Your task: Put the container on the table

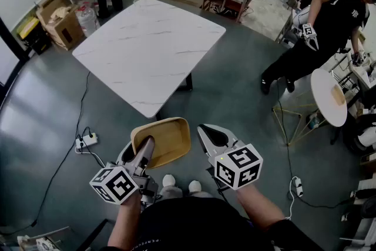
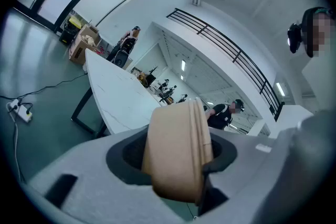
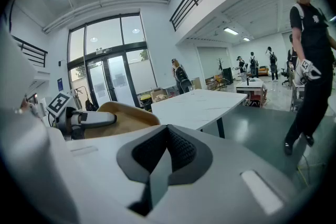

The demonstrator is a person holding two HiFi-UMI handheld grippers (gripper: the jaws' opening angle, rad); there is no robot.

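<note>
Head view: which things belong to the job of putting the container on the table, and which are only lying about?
Belonging to the job: tan oval container, gripped at its rim by the left gripper; white marble-topped table.
Lying about: white power strip on the floor; brown cardboard boxes; small round white side table.
</note>
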